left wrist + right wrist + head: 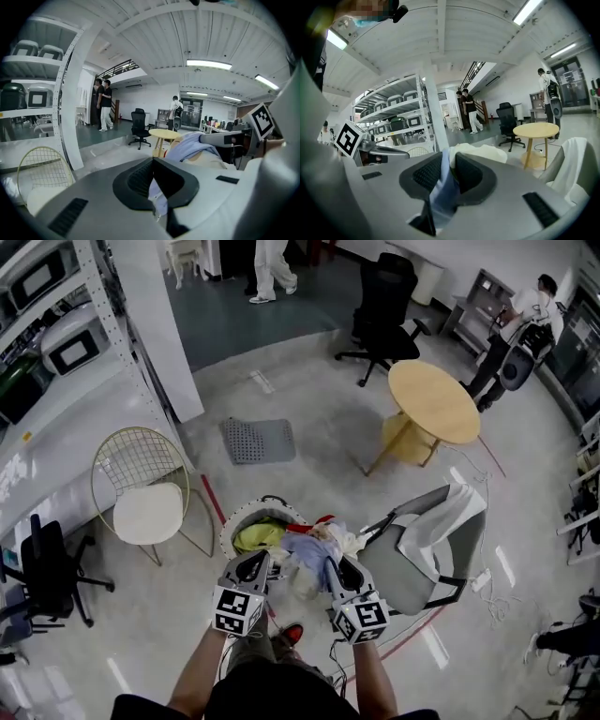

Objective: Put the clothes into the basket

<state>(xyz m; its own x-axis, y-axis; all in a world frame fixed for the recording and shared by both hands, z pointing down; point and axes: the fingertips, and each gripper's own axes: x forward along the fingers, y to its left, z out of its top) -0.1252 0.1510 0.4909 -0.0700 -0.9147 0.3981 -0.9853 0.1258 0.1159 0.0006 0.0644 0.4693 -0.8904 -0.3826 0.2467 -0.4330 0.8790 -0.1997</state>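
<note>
Bundle of light blue cloth garment point(302, 547) and cream cloth point(341, 539) hanging at the right rim of the round white laundry basket point(234, 519), clamped from both sides.

Inside the basket: crumpled yellow-green garment point(257, 536), red item point(300, 520) at the far rim. Left gripper point(254, 562) narrow-jawed, pinching a fold of the light blue garment; right gripper point(342, 568) nipped tight on another fold, cream cloth bunched just beyond its jaws. Hemmed in on the right by a grey chair draped with white cloth point(412, 573), just beside the bundle; on the left, a gold wire chair with white seat cushion point(142, 512) near the basket. Open grey floor beyond, with a grey perforated mat point(258, 440), round wooden table point(433, 401) and black office chair point(384, 296) well apart.
</note>
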